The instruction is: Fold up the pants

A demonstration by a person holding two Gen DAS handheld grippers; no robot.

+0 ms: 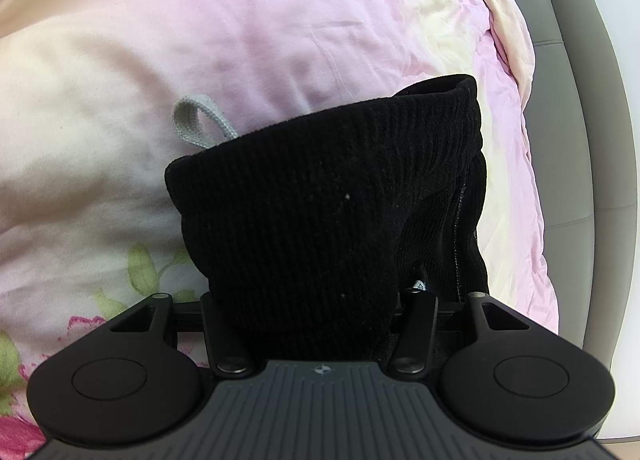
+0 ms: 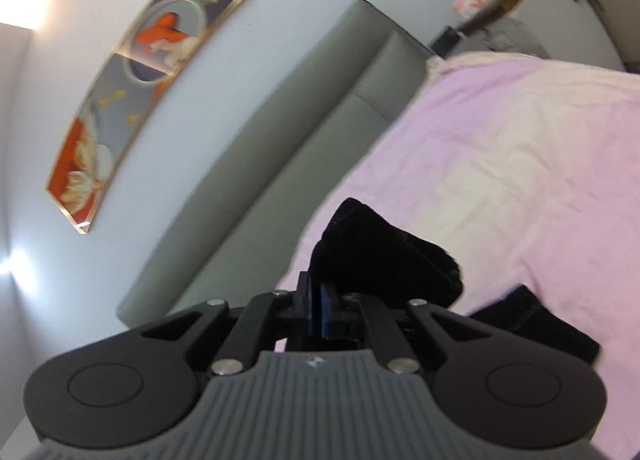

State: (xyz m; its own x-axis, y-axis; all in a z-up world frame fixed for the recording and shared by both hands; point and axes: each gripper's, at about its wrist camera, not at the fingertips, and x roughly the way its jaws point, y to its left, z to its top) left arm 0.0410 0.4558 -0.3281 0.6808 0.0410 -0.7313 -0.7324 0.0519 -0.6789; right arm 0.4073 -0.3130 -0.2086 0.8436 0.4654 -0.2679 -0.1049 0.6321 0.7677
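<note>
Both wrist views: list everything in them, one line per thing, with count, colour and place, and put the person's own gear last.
Black ribbed knit pants: one, black, bunched up over the bed, held by both grippers.
Grey woven drawstring loop: one, pale grey, sticking out behind the pants' top edge.
Pink and cream floral duvet: one, covering the bed.
Grey padded headboard: one, grey, along the bed against the wall.
Long gold-framed painting: one, orange and blue-grey, on the white wall.
Left gripper: one, black, jaws buried in the pants.
Right gripper: one, black with blue pads, jaws closed on the pants.
</note>
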